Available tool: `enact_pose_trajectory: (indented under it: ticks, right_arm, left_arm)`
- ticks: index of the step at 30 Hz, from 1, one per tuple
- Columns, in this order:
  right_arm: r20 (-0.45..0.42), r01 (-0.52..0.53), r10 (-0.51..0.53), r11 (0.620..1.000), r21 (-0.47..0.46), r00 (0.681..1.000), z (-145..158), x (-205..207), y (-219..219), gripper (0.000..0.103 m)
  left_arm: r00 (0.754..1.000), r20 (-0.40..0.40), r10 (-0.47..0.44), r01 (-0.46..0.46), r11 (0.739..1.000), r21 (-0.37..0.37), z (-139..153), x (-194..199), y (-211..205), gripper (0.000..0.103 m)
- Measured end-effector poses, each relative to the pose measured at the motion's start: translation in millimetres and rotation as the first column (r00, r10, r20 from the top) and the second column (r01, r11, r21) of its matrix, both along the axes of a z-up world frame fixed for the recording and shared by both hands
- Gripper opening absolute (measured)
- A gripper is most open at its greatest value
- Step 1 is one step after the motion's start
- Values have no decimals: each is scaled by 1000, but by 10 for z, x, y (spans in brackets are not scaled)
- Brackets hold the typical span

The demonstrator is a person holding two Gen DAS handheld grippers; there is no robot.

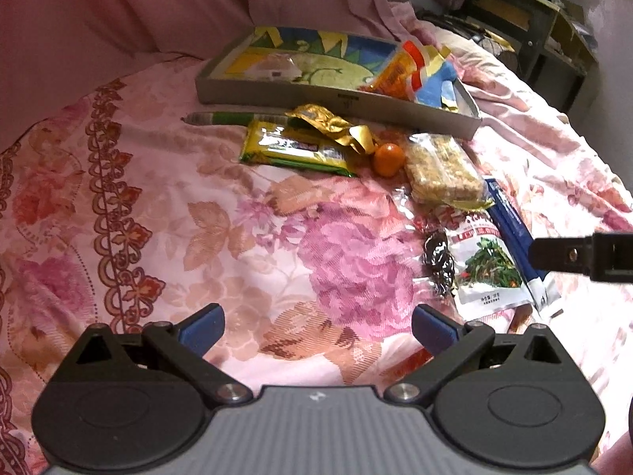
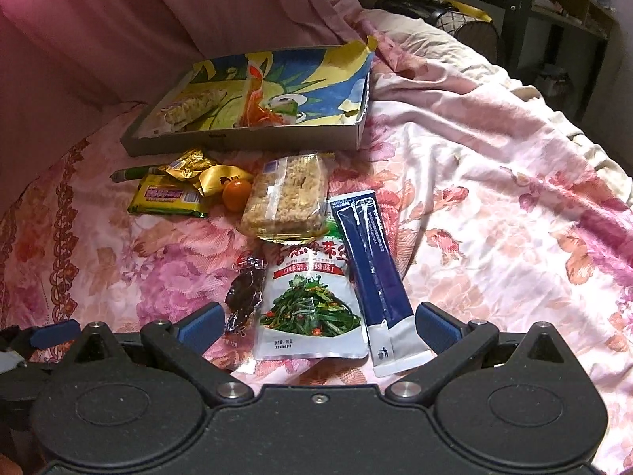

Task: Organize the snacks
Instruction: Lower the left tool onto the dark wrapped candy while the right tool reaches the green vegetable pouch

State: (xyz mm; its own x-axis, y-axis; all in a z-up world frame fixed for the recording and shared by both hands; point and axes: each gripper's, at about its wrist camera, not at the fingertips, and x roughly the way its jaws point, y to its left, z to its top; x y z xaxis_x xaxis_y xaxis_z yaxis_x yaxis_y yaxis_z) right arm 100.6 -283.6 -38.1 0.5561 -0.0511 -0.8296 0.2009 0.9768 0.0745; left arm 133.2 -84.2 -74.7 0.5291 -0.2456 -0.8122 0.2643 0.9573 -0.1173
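Snacks lie on a pink floral bedspread. A shallow grey box with a colourful lining holds a clear-wrapped bar and an orange packet. In front lie a yellow-green packet, a gold wrapper, a small orange, a crispy rice bar, a seaweed pouch, a dark wrapped snack and a blue sachet. My left gripper is open and empty above the bedspread. My right gripper is open over the pouch and sachet.
A green-capped tube lies left of the packets. Pink curtain hangs behind the bed. A dark shelf unit stands at the far right. Rumpled bedding spreads right of the box.
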Motion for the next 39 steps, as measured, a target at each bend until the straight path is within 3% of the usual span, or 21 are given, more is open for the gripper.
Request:
enact_pose_trajectory:
  ticks: [10,13,17,20,25,28,33,39]
  right_arm:
    - [-20,-81,81,997,17,996,19,334,-257,102]
    - [-35,-47,52,990,133,998,-66,421,-406,102]
    - [-69,10,11,957,290,998,-198,512,-493,102]
    - [-81,13,13,949,315,997,-249,575,-474,101]
    - [-118,14,25,946,324,993,-360,665,-453,97]
    - [-139,37,12,938,345,990,-429,703,-474,90]
    - [-162,76,-16,924,374,987,-517,751,-511,87]
    - [-164,89,-27,921,380,986,-556,787,-523,86]
  left_arm:
    - [995,18,-99,99,994,-33,-80,71,-230,102]
    - [992,43,-121,122,992,-32,-111,115,-316,101]
    - [985,64,-163,169,980,-103,-140,185,-390,95]
    - [981,69,-183,192,971,-145,-173,226,-438,93]
    - [970,62,-235,241,963,-120,-268,287,-563,79]
    - [967,62,-249,255,958,-128,-300,309,-592,75]
    - [966,46,-256,260,956,-137,-346,366,-620,66]
    - [971,33,-239,241,962,-125,-340,384,-607,42]
